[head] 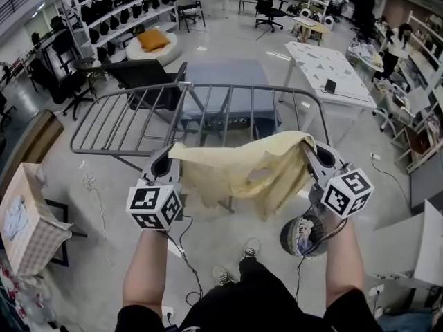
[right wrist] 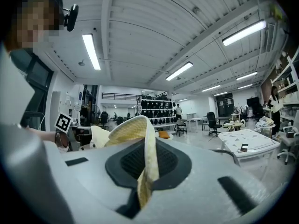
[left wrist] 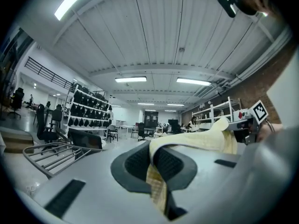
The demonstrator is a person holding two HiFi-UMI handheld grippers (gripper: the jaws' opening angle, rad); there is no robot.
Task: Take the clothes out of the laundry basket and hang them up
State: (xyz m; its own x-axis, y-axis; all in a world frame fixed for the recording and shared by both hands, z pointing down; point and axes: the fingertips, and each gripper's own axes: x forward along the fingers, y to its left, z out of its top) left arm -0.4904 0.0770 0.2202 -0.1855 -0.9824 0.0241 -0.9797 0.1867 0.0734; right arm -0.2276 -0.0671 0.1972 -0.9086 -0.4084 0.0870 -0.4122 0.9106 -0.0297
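Yellow garment [head: 242, 168]: out of the basket, stretched between left gripper [head: 168, 161] and right gripper [head: 316, 158], both clamped on its edges, held by the drying rack [head: 138, 120]. Not yet draped. Round basket [head: 304, 235] seemingly holds more.

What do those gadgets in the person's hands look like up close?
The left gripper and right gripper are grey plastic bodies with black ribbed pads. Each carries a white cube printed with black square markers and has a thin black cable hanging from it. The person wears black, with short sleeves.
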